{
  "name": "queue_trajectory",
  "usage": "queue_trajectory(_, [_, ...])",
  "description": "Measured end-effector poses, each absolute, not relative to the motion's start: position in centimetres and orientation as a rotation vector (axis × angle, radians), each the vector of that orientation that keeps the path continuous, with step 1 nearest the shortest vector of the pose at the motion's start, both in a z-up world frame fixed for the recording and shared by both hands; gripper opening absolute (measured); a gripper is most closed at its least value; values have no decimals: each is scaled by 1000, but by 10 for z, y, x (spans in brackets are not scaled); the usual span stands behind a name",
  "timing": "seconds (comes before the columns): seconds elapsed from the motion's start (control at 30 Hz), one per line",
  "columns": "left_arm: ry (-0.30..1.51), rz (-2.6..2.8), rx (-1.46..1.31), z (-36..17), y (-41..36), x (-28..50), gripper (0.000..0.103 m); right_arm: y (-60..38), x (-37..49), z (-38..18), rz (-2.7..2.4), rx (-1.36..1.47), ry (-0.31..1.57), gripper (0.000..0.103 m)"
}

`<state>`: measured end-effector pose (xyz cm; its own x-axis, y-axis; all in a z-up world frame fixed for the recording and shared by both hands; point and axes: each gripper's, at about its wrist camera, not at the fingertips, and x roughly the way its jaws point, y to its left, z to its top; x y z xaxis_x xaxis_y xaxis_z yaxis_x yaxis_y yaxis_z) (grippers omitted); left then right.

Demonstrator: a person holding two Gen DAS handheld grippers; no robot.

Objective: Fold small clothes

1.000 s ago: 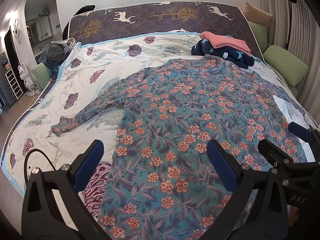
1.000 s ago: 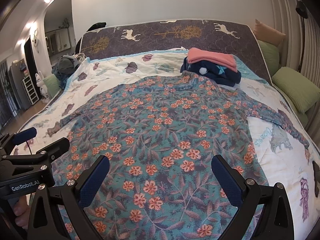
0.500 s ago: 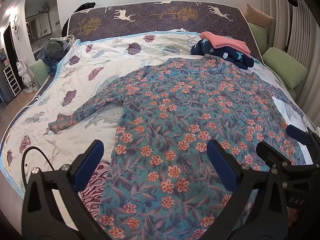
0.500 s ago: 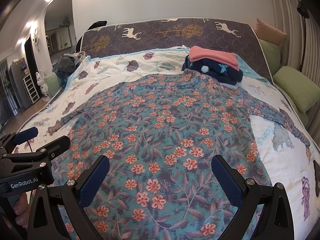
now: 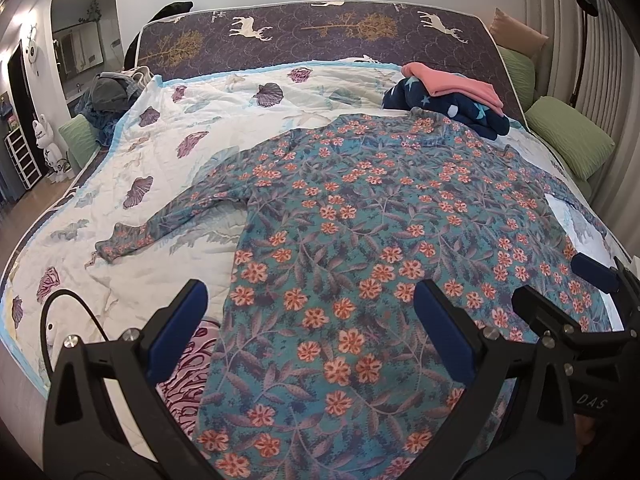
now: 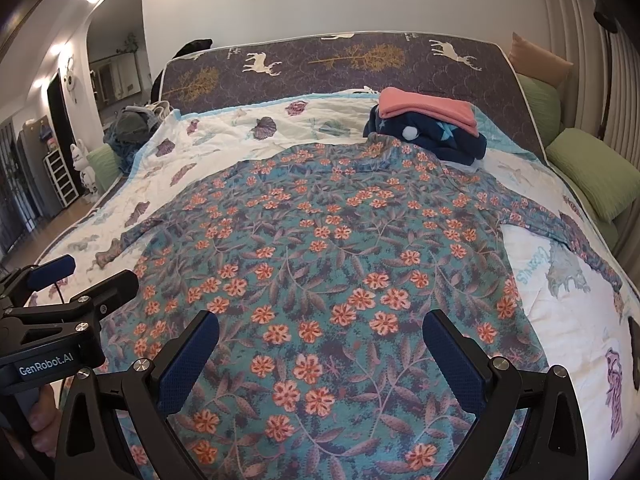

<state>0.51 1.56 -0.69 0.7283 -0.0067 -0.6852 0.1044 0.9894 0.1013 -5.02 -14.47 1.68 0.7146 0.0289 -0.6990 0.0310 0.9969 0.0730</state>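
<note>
We see the garment (image 5: 384, 240) spread flat on the quilt (image 5: 168, 168), one sleeve (image 5: 168, 224) reaching left and the other (image 6: 576, 240) right. Behind its collar rests a stack of folded clothes (image 6: 428, 124), and beyond that the bare mattress (image 5: 320, 36). To the right of the bed lie pillows (image 6: 592, 168).

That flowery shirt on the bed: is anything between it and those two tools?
Nothing visible is. The floral shirt lies spread flat right under both open tools, left and right. The folded pink and navy clothes sit at its collar end, far from the tools.
</note>
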Motion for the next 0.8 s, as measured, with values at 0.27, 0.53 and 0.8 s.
queue_trajectory(0.27, [742, -73, 102, -9, 23, 6, 102, -142, -49, 16, -4, 72, 782, 103])
queue_trajectory(0.53, [754, -97, 19, -13, 33, 9, 102, -135, -45, 16, -4, 58, 790, 103])
queue_trajectory(0.8, [738, -44, -34, -16, 68, 21, 102, -123, -34, 19, 2, 24, 791, 103])
